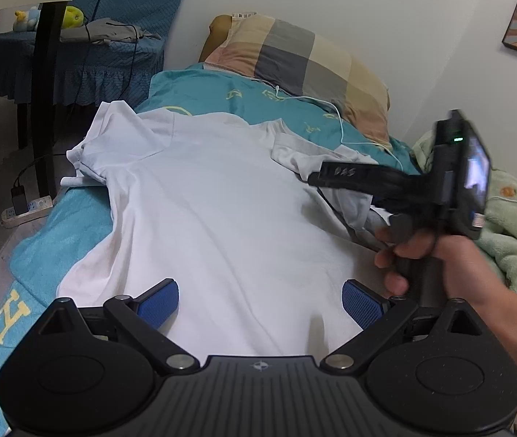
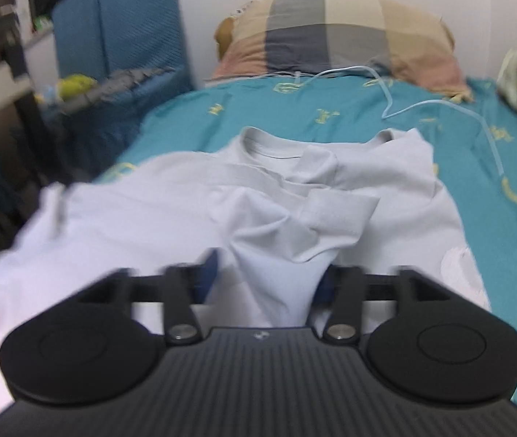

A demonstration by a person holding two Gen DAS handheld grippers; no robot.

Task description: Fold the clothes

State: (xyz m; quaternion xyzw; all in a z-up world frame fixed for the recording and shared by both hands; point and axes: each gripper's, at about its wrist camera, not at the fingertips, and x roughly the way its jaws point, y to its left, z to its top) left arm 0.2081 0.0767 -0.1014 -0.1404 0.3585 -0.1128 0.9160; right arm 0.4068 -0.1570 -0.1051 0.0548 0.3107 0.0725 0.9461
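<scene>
A white short-sleeved cotton T-shirt [image 1: 214, 218] is lying spread on a bed with a teal yellow-patterned sheet [image 1: 200, 87], its collar toward the checked beige-and-grey pillow [image 1: 305, 62] and its hem nearest the cameras. The right tongs [image 2: 263, 280] are gripping a bunched fold of the shirt near its right sleeve, which is lying doubled inward over the chest; the right wrist view is blurring, so how firmly the cloth is seated cannot be told. The left tongs [image 1: 260, 300] are hanging released over the hem, blue pads apart and holding nothing.

The thin cloth is likely to slip from the right tongs if it is pulled fast, and dragging one gathered handful could be wrinkling the body or skewing the fold. On the side away from the pillow's wall, the left sleeve [image 1: 112, 134] is drooping over the bed's edge, so a tug toward it could be sliding the shirt off. A thin white cable [image 1: 335, 109] is trailing from the pillow close to the shirt's right shoulder and could be snagging. A crumpled pale-green blanket [image 1: 513, 225] is crowding the wall side; open sheet is lying between collar and pillow.
</scene>
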